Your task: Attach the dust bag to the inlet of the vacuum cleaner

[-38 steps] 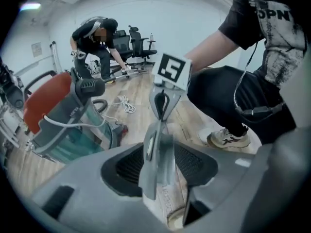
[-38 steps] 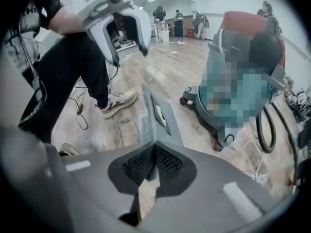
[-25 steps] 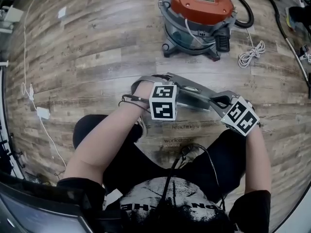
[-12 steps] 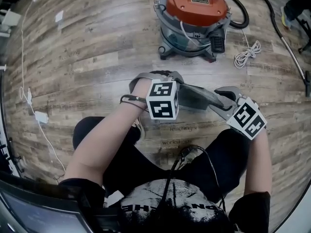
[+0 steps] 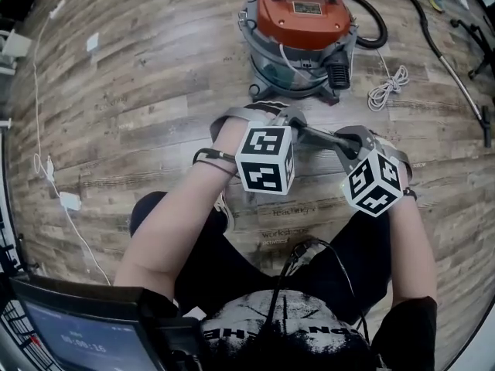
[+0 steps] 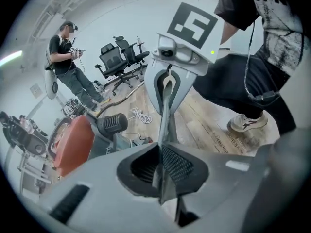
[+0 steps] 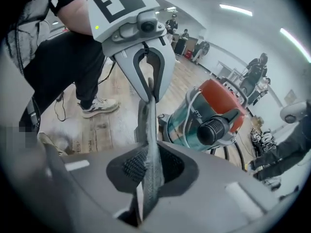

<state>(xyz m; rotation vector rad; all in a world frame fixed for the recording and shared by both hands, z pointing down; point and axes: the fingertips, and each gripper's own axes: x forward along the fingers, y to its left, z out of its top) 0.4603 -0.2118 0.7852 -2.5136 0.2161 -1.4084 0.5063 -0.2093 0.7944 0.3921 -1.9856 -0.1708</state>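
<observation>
A grey dust bag (image 5: 321, 136) hangs edge-on between my two grippers, above the wood floor and my knees. My left gripper (image 5: 300, 128) is shut on one end of it; the thin grey sheet (image 6: 165, 115) runs from its jaws up to the other gripper. My right gripper (image 5: 348, 140) is shut on the other end (image 7: 147, 125). Both pairs of jaws have just been closing, the bag between them. The vacuum cleaner (image 5: 305, 29), with orange lid and grey-green drum, stands just beyond. Its black ribbed inlet (image 5: 338, 74) faces me, also in both gripper views (image 6: 112, 124) (image 7: 214, 128).
A black hose (image 5: 379, 22) loops behind the vacuum, and a coiled white cord (image 5: 387, 90) lies to its right. A wand (image 5: 456, 68) lies far right. A white cable with an adapter (image 5: 68, 201) runs along the left. Office chairs (image 6: 121, 57) and standing people are farther off.
Both grippers have lifted the bag and carried it nearer the vacuum. The right gripper has rolled and closed in on the left one, so the bag spans a shorter gap.
</observation>
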